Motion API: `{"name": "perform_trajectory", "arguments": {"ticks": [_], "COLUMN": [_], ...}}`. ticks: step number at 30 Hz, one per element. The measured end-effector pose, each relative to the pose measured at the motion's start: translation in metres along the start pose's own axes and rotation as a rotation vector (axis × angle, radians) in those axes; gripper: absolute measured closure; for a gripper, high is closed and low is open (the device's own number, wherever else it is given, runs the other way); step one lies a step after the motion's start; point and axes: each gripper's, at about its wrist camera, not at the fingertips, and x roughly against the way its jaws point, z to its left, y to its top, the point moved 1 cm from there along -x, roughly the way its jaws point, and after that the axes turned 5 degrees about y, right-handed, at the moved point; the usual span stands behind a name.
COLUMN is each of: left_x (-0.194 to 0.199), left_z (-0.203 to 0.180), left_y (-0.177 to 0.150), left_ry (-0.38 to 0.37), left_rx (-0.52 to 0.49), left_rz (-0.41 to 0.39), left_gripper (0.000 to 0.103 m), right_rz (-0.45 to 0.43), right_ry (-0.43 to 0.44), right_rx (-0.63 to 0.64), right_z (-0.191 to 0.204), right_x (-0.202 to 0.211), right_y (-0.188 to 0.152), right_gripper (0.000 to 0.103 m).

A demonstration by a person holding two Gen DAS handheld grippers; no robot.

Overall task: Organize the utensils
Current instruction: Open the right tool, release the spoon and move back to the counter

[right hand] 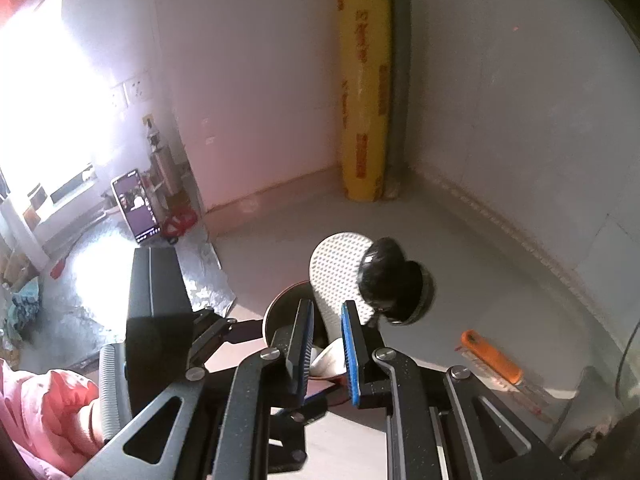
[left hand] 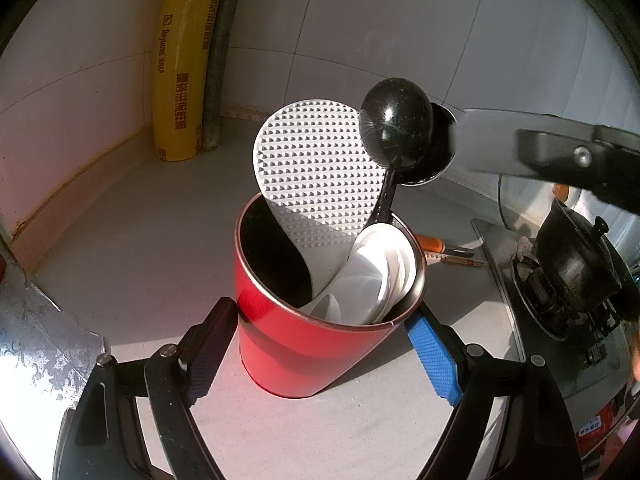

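A red cup (left hand: 304,352) stands on the grey counter. It holds a white dimpled rice paddle (left hand: 316,172), white spoons (left hand: 376,276) and a black ladle (left hand: 400,124). My left gripper (left hand: 320,356) is shut on the cup, one finger on each side. My right gripper (right hand: 326,350) hovers above the cup (right hand: 280,312), fingers a little apart with nothing between them; its body shows at the right of the left wrist view (left hand: 560,148). The paddle (right hand: 340,272) and ladle (right hand: 388,280) stand just beyond its fingertips.
A yellow cling-wrap roll (left hand: 180,80) leans in the tiled corner (right hand: 364,92). An orange-handled tool (left hand: 444,249) lies right of the cup (right hand: 492,356). A gas stove with a black kettle (left hand: 576,256) is at the right. Foil sheet (right hand: 200,272) and a phone (right hand: 134,206) lie left.
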Motion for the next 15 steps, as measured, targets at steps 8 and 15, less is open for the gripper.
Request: {"name": "perform_trajectory", "arguments": {"ticks": [8,15], "left_x": [0.0,-0.001], "left_z": [0.0,-0.001], "left_y": [0.0,0.001], "left_ry": [0.002,0.006], "left_rx": [0.003,0.006], "left_rz": [-0.001,0.002], "left_gripper": [0.017,0.017], "right_rz": [-0.017,0.026], "right_ry": [-0.077,-0.16], "right_rx": [-0.132,-0.311], "right_z": [-0.043,-0.091], "right_x": [0.019,0.02], "right_y": [-0.024,-0.06], "right_gripper": [0.086,0.064]}}
